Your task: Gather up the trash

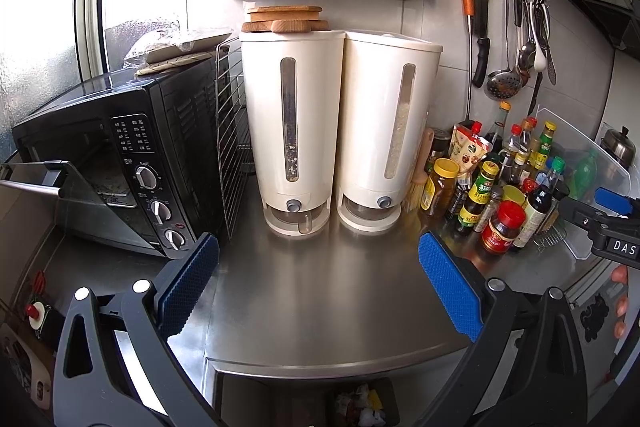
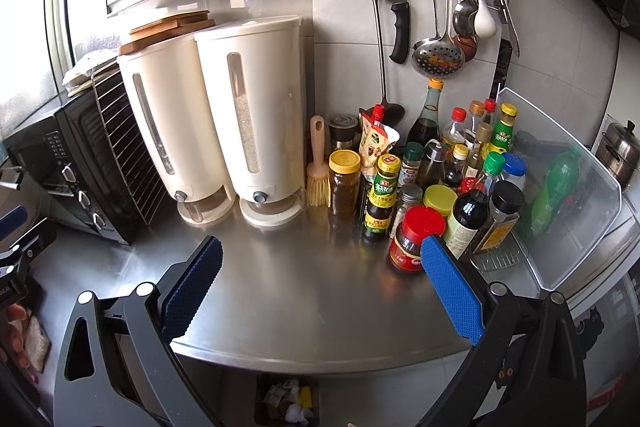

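Two tongs, left (image 1: 318,281) and right (image 2: 322,285), agape and empty, level above the steel counter (image 1: 320,307).

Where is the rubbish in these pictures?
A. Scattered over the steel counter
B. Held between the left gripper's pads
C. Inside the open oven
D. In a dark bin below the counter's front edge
D: crumpled wrappers sit in a dark bin under the steel counter's front edge, while the left gripper and right gripper both stand open and hold nothing.
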`<control>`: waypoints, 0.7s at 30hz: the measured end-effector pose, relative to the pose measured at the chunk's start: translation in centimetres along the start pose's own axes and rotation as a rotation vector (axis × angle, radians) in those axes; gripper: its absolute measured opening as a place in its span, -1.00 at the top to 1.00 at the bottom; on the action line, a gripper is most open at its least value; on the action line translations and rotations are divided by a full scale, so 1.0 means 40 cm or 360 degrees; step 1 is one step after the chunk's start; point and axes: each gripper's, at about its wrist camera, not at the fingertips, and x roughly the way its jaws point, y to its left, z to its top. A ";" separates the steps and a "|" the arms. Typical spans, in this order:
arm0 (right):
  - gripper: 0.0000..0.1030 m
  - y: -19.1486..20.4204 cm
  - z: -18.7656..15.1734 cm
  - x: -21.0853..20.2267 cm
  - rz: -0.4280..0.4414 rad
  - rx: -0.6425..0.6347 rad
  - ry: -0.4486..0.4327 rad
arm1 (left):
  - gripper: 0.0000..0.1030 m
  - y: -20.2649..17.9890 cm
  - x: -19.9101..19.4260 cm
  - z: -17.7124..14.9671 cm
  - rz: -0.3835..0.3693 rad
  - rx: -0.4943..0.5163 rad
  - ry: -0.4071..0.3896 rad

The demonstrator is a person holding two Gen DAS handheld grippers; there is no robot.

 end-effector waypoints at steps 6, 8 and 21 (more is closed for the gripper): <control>-0.94 0.004 -0.002 -0.002 0.0001 0.0005 0.0002 | -0.84 -0.001 0.003 -0.001 0.0006 0.0005 0.0005; -0.94 0.004 -0.003 -0.001 0.0001 0.0005 0.0002 | -0.84 -0.001 0.004 -0.001 0.0004 0.0003 0.0005; -0.94 0.002 -0.002 0.005 0.0003 0.0014 0.0011 | -0.84 0.006 -0.002 0.003 0.0056 -0.0027 -0.0022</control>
